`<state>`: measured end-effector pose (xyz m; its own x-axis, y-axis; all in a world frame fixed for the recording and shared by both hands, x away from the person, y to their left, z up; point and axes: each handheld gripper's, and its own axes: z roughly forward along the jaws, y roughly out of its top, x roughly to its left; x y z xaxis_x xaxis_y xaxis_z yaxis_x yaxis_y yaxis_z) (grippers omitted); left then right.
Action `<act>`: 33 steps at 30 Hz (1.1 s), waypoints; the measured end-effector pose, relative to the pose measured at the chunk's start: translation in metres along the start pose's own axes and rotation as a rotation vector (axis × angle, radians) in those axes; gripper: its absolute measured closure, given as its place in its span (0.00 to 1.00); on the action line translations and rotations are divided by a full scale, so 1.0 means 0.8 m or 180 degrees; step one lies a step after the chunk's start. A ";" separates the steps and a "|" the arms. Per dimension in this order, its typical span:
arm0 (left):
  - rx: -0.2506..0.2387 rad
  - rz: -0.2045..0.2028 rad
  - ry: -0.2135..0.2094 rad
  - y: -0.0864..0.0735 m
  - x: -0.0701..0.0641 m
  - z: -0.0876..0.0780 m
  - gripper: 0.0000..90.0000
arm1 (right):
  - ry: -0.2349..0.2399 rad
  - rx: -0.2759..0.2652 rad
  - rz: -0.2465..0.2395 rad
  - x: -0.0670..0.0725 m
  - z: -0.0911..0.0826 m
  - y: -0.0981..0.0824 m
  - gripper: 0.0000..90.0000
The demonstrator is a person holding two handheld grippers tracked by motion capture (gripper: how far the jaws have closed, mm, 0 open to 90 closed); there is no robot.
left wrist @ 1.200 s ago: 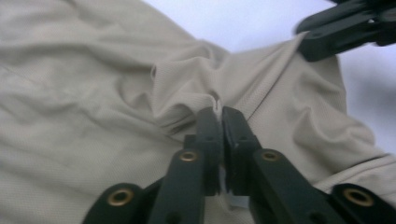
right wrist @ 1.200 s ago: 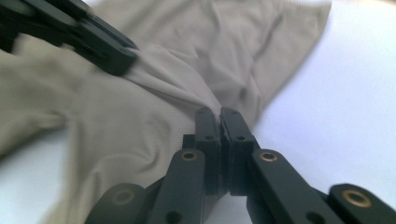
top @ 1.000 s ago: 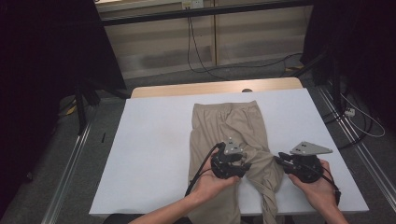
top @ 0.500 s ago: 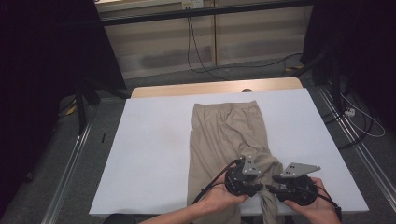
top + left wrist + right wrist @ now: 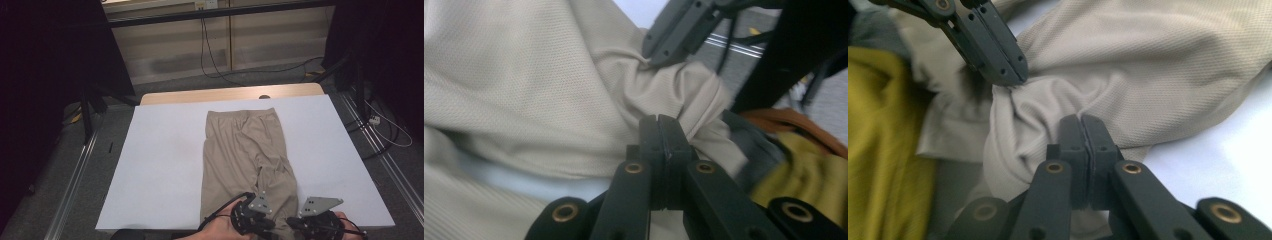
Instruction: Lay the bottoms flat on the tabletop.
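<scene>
Beige trousers (image 5: 240, 150) lie flat on the white table (image 5: 160, 165), waistband at the far end and legs running toward the near edge. Both grippers sit at the lower end of the right leg, by the near edge. My left gripper (image 5: 272, 223) has just been closing and is shut, pinching bunched beige cloth (image 5: 684, 90) at its tips (image 5: 663, 125). My right gripper (image 5: 294, 223) has also just been closing and is shut on a fold of the same leg (image 5: 1048, 100), its tips (image 5: 1082, 125) a short way from the left gripper's jaws (image 5: 1003, 65).
A wooden strip (image 5: 225, 95) borders the table's far edge. Metal rails run along the floor on both sides, with cables (image 5: 385, 130) at the right. A yellow garment (image 5: 878, 150) on the person lies just past the near edge.
Both hands have moved toward the near edge and closer together. The lower end of the right trouser leg is now gathered between them.
</scene>
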<state>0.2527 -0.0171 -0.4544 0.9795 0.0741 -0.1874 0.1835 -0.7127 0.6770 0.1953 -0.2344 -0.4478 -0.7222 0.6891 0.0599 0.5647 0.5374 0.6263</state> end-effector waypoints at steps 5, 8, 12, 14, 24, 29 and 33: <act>-0.0053 -0.0112 -0.0120 -0.011 -0.011 -0.009 0.97 | 0.0067 -0.0200 0.0111 0.001 -0.009 -0.002 0.70; -0.0164 -0.0086 -0.0018 -0.010 -0.004 -0.019 0.90 | -0.0030 -0.0431 0.0210 -0.012 -0.011 0.003 0.68; -0.0309 -0.0112 0.0245 -0.002 0.017 -0.023 0.79 | -0.0279 -0.0495 0.0208 -0.032 -0.005 0.016 0.72; -0.0236 -0.0064 0.0282 0.001 0.025 -0.013 0.75 | -0.0421 -0.0447 0.0227 -0.042 0.004 0.022 0.67; -0.0024 0.0182 0.0380 0.000 0.016 -0.004 1.00 | -0.0390 -0.0148 0.0114 -0.030 0.015 0.013 0.98; 0.0025 0.0191 0.0186 -0.008 0.002 -0.010 1.00 | -0.0262 -0.0097 0.0132 -0.016 0.001 -0.001 0.98; 0.0083 0.0196 0.0142 -0.013 -0.008 -0.010 1.00 | -0.0161 -0.0109 0.0135 -0.006 -0.004 -0.007 0.85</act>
<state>0.2453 -0.0041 -0.4546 0.9917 0.0600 -0.1136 0.1210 -0.7347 0.6675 0.1942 -0.2423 -0.4490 -0.6763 0.7351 0.0482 0.5798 0.4908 0.6504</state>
